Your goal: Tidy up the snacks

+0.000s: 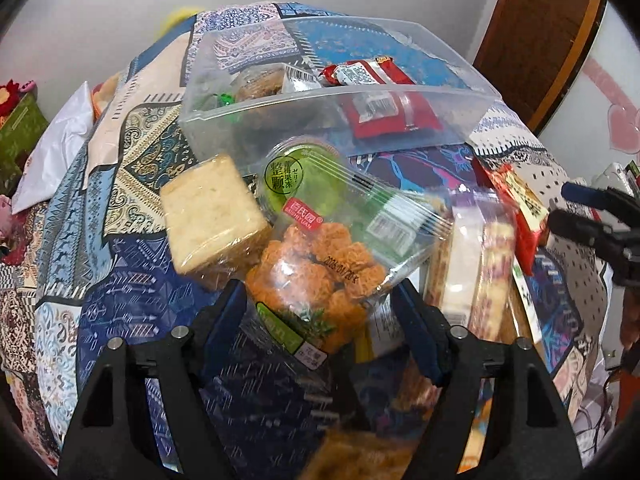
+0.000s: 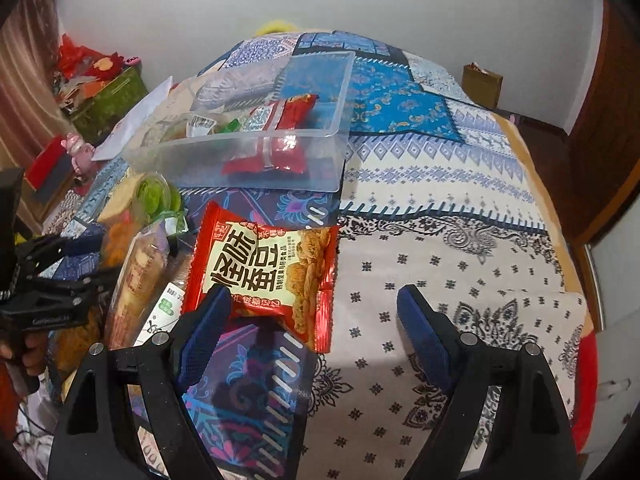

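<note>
A clear plastic bin [image 1: 280,114] [image 2: 256,160] stands on the patterned cloth with red packets [image 1: 390,110] [image 2: 280,140] and other snacks inside. In front of it lies a pile: a wrapped pale cake [image 1: 212,216], a green jelly cup [image 1: 298,178], a clear bag of orange snack balls [image 1: 320,276] and long wrapped biscuits [image 1: 476,256]. My left gripper [image 1: 320,312] is open with its jaws either side of the orange snack bag. My right gripper [image 2: 316,320] is open over the cloth, its left finger beside a red snack packet [image 2: 264,272].
The table's patterned cloth [image 2: 440,240] runs to the right and front. A white bag [image 1: 56,144] and green box [image 2: 108,100] sit at the left. A brown box [image 2: 482,84] is at the far right, a wooden door [image 1: 536,40] behind.
</note>
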Tool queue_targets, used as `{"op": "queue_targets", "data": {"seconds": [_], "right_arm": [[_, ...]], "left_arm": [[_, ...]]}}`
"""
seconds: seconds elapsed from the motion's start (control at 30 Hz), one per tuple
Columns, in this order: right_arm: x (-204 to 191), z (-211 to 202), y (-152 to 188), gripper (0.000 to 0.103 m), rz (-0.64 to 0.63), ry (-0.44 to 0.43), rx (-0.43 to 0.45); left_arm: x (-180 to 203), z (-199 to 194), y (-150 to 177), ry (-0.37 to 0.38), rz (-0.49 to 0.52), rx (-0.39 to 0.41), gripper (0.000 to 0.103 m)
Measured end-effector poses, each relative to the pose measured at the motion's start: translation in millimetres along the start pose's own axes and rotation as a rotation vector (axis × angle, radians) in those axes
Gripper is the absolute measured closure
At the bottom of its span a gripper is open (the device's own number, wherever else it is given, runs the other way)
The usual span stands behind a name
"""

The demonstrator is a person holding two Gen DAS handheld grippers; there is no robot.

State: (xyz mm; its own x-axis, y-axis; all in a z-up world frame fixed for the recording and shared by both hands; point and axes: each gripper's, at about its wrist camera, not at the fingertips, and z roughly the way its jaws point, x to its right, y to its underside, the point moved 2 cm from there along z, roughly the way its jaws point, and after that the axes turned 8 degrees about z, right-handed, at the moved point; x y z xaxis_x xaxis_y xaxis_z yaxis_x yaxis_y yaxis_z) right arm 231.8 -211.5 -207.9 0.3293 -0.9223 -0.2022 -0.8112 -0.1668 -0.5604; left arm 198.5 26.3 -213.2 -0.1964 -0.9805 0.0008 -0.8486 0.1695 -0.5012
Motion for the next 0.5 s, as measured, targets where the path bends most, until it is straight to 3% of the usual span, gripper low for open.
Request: {"op": "queue_targets", "data": {"seconds": [0.3,0.5], "right_arm": [[-4,13,-6,0.018,0.052,-0.093,-0.025],[-14,28,0,0.018,0.046,-0.115,-0.072]], "left_arm": [[-9,13,-12,0.076,-0.057,-0.006,0.02],[-7,20,-17,0.081,-0.081,0.003,0.018]]}}
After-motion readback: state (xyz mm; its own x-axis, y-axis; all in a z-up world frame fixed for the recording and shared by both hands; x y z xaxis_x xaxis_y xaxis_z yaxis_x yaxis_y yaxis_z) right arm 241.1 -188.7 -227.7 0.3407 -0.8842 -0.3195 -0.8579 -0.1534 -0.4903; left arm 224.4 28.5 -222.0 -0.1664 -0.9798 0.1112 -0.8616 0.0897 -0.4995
